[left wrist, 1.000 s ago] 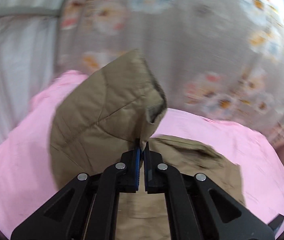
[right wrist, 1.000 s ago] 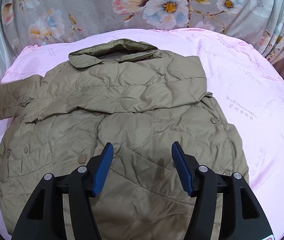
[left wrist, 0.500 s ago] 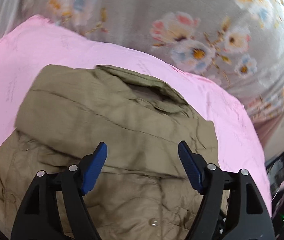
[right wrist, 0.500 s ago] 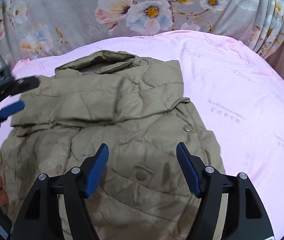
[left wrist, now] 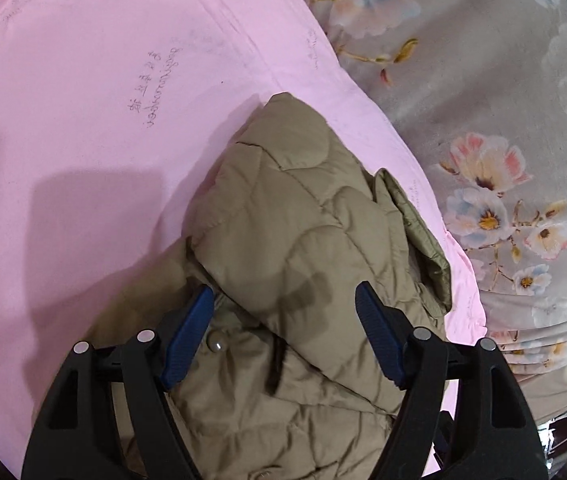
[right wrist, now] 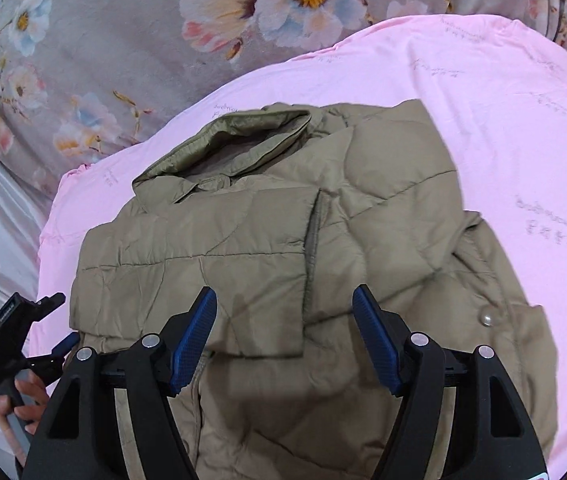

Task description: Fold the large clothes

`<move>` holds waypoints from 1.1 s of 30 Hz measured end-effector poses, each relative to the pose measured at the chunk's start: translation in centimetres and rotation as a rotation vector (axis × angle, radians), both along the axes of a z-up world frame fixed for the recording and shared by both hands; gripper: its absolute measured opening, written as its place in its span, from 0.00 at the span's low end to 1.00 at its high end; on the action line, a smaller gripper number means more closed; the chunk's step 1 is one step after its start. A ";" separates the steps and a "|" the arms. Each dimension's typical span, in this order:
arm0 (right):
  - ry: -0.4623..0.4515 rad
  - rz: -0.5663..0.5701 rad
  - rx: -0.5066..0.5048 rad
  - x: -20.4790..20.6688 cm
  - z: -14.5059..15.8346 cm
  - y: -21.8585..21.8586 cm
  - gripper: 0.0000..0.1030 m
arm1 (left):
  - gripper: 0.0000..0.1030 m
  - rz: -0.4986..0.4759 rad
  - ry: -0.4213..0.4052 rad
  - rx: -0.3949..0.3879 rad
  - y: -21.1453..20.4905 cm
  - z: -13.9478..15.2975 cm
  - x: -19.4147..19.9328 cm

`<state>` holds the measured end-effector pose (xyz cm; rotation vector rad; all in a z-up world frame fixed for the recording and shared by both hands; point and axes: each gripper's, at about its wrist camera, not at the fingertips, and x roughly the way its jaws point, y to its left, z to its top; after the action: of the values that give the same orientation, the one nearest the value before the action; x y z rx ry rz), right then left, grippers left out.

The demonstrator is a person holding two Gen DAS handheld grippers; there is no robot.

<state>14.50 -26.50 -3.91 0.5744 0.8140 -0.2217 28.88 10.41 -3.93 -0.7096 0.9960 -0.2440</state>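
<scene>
The quilted olive jacket (right wrist: pixel 283 264) lies face up on the pink sheet (right wrist: pixel 503 92) of a bed, collar (right wrist: pixel 227 140) toward the far edge. Both sleeves are folded across the chest; the cuff of one shows as a vertical band near the middle. The lower hem is cut off by the frame and by the gripper bodies in both views. Faint printed lettering on the sheet is too small to read.

The right hand-held gripper (right wrist: pixel 285 336) points down at the chest, jaws spread, pads clear of the fabric. The left hand-held gripper (left wrist: pixel 283 340) hangs over the folded sleeve, jaws likewise spread with nothing pinched.

The right wrist view shows the left hand-held gripper's body at the lower left edge, gripped by a hand (right wrist: pixel 19 404); the left wrist view does not. A snap button (left wrist: pixel 217 345) shows beside the left pad. A grey floral cloth (right wrist: pixel 123 40) lies beyond the sheet.
</scene>
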 end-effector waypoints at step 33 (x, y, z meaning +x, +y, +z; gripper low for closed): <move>0.067 0.061 -0.325 2.5 -3.3 1.1 0.03 | 0.06 -0.099 -0.210 0.539 -6.1 -1.7 -1.6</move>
<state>16.99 -25.35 -7.23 0.2368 0.8381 -0.3113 27.24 4.28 -5.58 -0.1403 0.8438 -0.1230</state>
